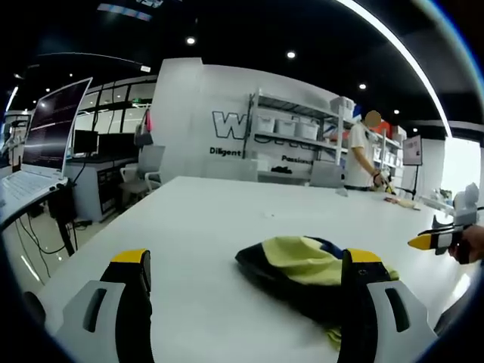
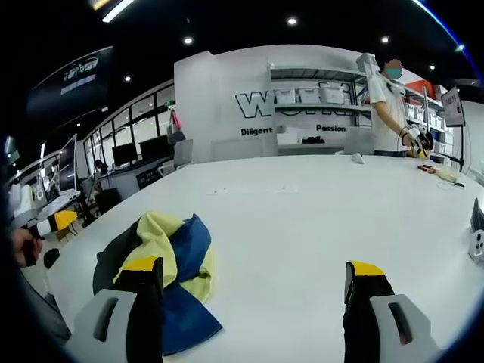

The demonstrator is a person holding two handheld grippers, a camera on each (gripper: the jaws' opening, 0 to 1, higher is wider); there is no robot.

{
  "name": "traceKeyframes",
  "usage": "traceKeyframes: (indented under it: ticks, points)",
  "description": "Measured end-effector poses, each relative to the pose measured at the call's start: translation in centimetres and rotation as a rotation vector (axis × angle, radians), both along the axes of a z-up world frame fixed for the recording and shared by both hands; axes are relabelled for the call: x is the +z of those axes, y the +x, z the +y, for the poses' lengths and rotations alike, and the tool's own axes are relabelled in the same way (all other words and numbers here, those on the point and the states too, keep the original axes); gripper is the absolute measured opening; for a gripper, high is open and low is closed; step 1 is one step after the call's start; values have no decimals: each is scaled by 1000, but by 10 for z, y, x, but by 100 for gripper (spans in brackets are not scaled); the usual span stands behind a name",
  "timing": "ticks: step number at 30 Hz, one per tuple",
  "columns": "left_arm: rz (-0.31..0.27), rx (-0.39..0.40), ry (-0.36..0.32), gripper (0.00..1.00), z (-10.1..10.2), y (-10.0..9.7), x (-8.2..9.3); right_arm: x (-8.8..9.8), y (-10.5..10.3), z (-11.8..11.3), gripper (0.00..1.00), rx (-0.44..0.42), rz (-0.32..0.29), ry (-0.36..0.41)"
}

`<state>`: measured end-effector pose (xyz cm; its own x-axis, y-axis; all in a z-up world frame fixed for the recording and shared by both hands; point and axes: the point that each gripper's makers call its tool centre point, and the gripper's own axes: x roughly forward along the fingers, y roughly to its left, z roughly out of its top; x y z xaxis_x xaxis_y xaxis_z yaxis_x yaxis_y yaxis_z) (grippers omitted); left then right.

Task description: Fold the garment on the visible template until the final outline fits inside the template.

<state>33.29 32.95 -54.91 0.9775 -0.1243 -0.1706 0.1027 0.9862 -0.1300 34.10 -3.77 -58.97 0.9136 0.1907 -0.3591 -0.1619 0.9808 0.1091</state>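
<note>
1. Left gripper [image 1: 246, 291] jaws wide, empty; right gripper [image 2: 253, 302] same.
2. Garment [image 1: 306, 268] (yellow, navy, blue) lies crumpled on white table [image 1: 227, 219], near edge: folding not started, I judge.
3. No template outline discernible.
4. Person [image 1: 357, 155] far right.

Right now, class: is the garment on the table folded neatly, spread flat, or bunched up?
Bunched up. The garment lies in a crumpled heap on the white table, with yellow, blue and black layers overlapping unevenly, no flat edges.
</note>
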Motion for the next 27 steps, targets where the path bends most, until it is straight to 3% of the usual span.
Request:
traceKeyframes:
  ticks: [10,13,14,23,27]
  points:
    - [4,-1,-20,99,2,2,-2,4,-1,4,99,16,-9,7]
    - [-3,-20,-141,99,-4,4,-1,5,0,4,99,13,-12,14]
    - [-1,-23,-66,99,-4,4,-1,3,0,4,99,13,-2,19]
    - [-4,-34,-69,95,-4,6,-2,15,2,4,97,18,-33,-5]
    - [25,-42,-78,95,-6,6,-10,16,1,5,96,21,-35,-15]
